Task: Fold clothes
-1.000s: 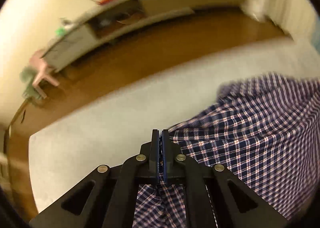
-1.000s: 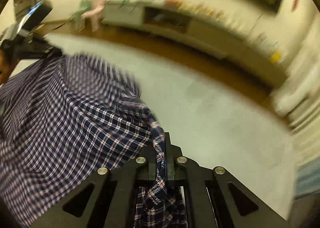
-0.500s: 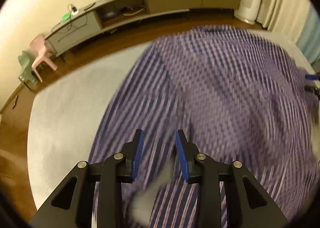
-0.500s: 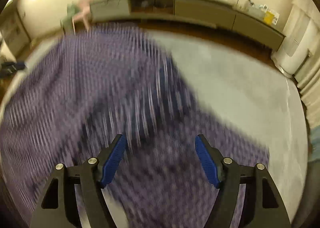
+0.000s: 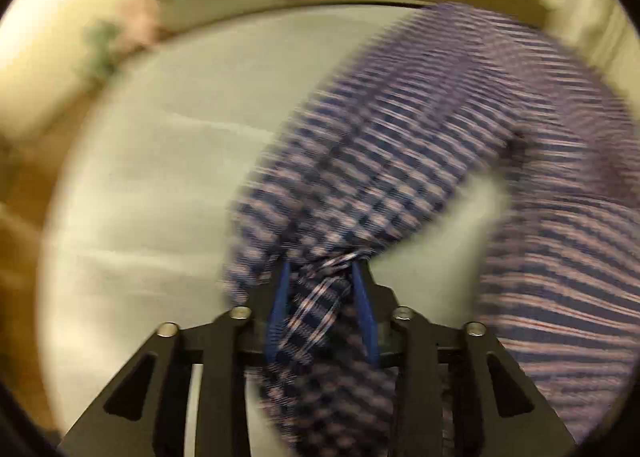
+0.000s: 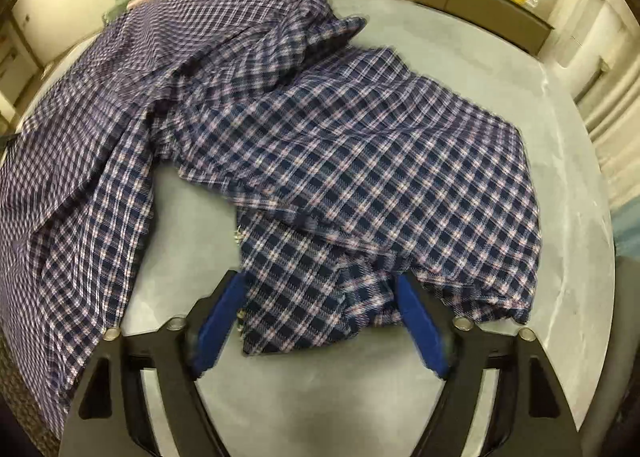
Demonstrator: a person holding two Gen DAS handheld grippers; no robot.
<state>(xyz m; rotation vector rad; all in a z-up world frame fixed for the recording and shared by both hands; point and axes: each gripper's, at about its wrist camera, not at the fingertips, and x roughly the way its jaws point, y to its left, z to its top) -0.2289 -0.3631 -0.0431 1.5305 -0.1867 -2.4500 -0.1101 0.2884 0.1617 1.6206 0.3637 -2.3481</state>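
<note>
Plaid shirt (image 6: 340,145) bunched in closing left claw (image 5: 320,277), right claw (image 6: 320,297) closing, unclenched, no legible writing

The left hand-held gripper (image 5: 318,277) is a matte black frame — two flat angular arms, each cut through with a long triangular slot. Four round silver screw heads sit across its top edge, two to each arm. Its fingers (image 5: 277,311) are thin blades faced with ribbed blue pads.

The right hand-held gripper (image 6: 320,285) is the same build: black slotted arms, silver screws at the knuckles, and thicker-looking blue pads (image 6: 420,327) — glossy and rounded at the tips.
</note>
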